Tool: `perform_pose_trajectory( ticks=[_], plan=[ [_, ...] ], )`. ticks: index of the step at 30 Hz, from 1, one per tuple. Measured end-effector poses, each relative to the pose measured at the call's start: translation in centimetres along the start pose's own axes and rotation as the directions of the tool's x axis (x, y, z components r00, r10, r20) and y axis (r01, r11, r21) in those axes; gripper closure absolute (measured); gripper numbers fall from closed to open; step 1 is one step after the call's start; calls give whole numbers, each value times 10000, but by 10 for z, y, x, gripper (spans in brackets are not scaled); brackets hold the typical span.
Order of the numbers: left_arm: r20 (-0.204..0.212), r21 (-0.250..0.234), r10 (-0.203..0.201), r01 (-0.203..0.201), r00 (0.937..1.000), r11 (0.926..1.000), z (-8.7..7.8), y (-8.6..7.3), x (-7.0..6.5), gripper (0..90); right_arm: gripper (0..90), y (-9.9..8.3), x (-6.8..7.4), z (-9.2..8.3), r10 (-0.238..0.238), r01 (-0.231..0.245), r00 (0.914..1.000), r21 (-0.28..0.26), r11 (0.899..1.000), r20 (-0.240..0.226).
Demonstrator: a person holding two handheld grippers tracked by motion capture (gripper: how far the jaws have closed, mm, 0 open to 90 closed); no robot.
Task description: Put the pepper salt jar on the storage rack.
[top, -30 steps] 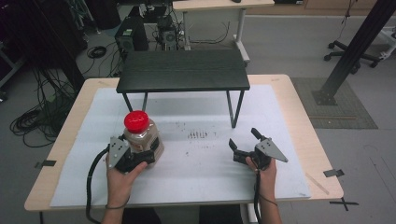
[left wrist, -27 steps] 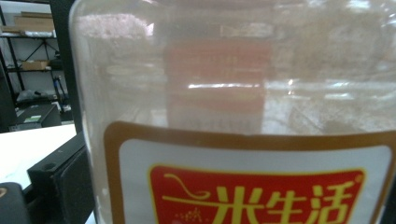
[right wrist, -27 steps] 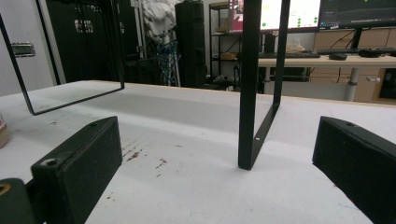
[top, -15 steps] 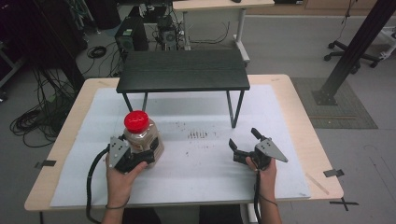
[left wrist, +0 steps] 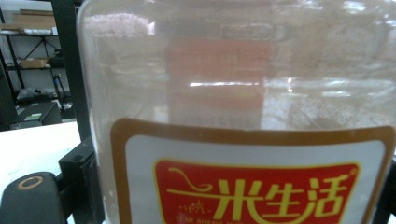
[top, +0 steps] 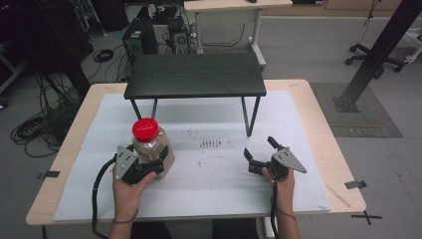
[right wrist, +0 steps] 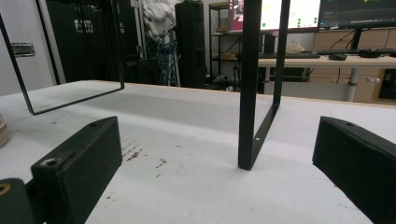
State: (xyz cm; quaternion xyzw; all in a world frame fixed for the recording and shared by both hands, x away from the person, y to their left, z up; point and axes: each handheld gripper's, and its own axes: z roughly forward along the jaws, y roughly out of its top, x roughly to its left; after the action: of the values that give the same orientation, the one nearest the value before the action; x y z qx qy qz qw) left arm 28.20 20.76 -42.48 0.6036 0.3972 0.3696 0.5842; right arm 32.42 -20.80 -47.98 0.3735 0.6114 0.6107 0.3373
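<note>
1. A clear plastic jar with a round red lid (top: 148, 142) is standing upright on the white sheet covering the light wooden worktop (top: 318, 117), toward its front left.
2. The left gripper (top: 149, 167) is clenching the jar's lower body from the near side, the person's left hand (top: 127, 191) wrapping the handle behind it.
3. In the left gripper view the jar (left wrist: 243, 93) is sitting right up against the camera, showing pale brownish contents and a white label with a red and yellow panel (left wrist: 257, 196); one black jaw is showing at its lower left edge.
4. The right gripper (top: 263, 149) is resting low over the sheet at the front right, well apart from the jar, its jaws spread wide with nothing between them, held by the right hand (top: 281, 186).
5. A small black table with thin metal legs (top: 195, 74) is standing on the far half of the worktop, behind both grippers.
6. In the right gripper view one of its black legs (right wrist: 254, 93) is rising just ahead between the open jaws.
7. Small dark specks (top: 211, 144) are lying scattered on the sheet between jar and right gripper.
</note>
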Motion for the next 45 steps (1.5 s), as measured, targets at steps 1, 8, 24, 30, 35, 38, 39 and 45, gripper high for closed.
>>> perform_pose_trajectory(
  ticks=[1,8,24,30,35,38,39,45],
  plan=[
    [-17,11,31,-31,10000,10000,0,0,0,121,12,0,0,0,0,0,10000,-3,10000,-2],
    [-37,42,25,-25,10000,10000,-1,0,-1,149,12,0,0,0,2,-2,10000,-9,10000,-1],
    [-137,94,-24,26,9999,10000,-2,1,-1,227,12,0,0,0,-9,9,10000,-33,10000,9],
    [-140,129,-24,26,9999,9999,-2,1,-1,234,12,0,0,0,-27,27,10000,-54,10000,8],
    [-111,118,0,2,9999,9999,-2,1,-1,247,12,0,0,0,-30,30,10000,-49,10000,12],
    [-112,84,7,-7,9999,10000,-2,0,-1,251,12,0,0,-1,-52,52,10000,-64,10000,15],
    [-119,93,9,-8,9999,10000,-2,0,-1,254,12,0,0,0,-42,42,10000,-56,10000,14],
    [-99,112,25,-24,9999,9999,-2,1,-1,258,12,0,0,-1,-58,58,10000,-80,10000,10]
  ],
)
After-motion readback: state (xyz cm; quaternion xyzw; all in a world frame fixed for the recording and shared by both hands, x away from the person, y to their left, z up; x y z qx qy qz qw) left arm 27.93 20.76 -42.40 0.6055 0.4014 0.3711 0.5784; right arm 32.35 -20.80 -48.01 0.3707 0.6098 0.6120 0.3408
